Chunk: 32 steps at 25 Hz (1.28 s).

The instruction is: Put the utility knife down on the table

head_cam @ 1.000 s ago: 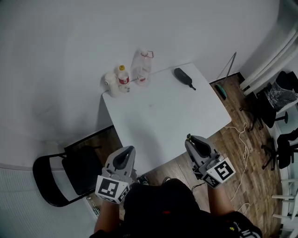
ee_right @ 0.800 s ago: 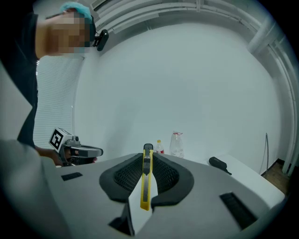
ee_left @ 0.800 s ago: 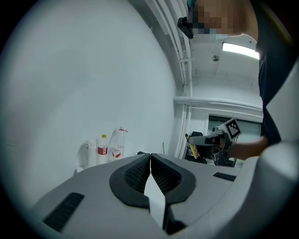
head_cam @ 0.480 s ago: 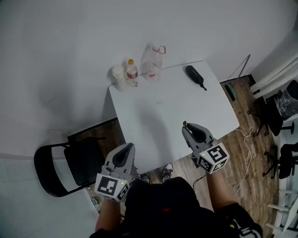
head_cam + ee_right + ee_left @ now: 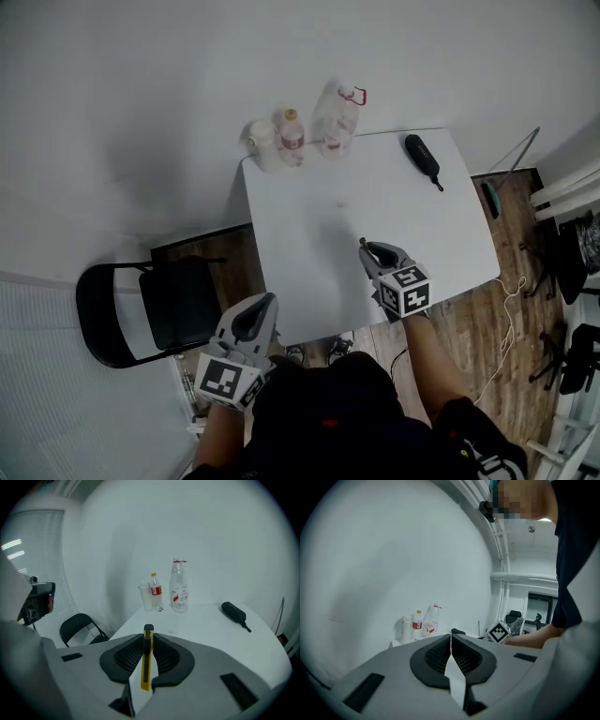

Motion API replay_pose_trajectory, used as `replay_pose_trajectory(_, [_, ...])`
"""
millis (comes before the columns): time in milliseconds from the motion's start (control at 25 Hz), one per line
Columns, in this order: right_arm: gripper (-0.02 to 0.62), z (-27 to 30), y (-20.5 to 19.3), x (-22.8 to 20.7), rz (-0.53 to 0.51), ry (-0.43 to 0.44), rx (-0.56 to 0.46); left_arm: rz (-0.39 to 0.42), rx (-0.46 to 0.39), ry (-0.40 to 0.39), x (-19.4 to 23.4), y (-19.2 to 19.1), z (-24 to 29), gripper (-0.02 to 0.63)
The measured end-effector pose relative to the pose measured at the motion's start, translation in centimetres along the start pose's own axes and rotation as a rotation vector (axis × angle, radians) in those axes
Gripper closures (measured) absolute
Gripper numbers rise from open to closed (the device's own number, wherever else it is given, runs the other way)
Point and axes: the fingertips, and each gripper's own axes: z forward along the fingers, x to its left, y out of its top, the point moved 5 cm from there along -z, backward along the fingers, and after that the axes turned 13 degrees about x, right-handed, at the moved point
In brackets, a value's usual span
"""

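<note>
A yellow and black utility knife stands on edge between the pads of my right gripper, which is shut on it. Its tip pokes out past the jaws in the head view. That gripper hangs over the near part of the white table, tilted downward. My left gripper stays off the table's near left corner, over the floor. Its jaws are pressed together with nothing between them.
At the table's far left edge stand a white cup, a small bottle with a red label and a large clear bottle. A black handheld object lies at the far right. A black folding chair stands left of the table.
My right gripper has come down and forward with the knife, from beyond the near edge to over the table. The left gripper has hardly moved.
</note>
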Motion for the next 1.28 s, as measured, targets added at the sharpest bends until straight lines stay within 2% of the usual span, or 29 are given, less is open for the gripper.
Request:
replay_pose_trajectory(80, [0.52, 2.4, -0.1, -1.0, 0.002, 0.0, 0.048, -0.01, 0.013, 0.02, 0.2, -0.4, 0.0, 0.581])
replay_pose_trajectory(320, [0.52, 8.1, -2.1, -1.7, -0.07, 0.028, 0.276, -0.031, 0.046, 0.048, 0.1, -1.4, 0.1, 0.581])
replay_pose_trajectory(560, [0.52, 11.2, -4.5, -1.0, -0.143, 0.044, 0.393, -0.036, 0.054, 0.084, 1.3, -1.7, -0.1, 0.581])
replay_pose_trajectory(800, [0.52, 12.5, -5.5, -1.0, -0.206, 0.016, 0.465, -0.055, 0.066, 0.112, 1.9, -2.5, -0.8, 0.581])
replay_pose_trajectory(960, [0.52, 13.1, -6.4, -1.2, -0.208, -0.011, 0.476, -0.069, 0.078, 0.122, 1.8, -3.2, -1.2, 0.581])
replay_pose_trajectory(1280, [0.52, 13.1, -7.1, -0.9, -0.209, 0.001, 0.477, -0.063, 0.062, 0.132, 1.7, -2.9, -1.5, 0.581])
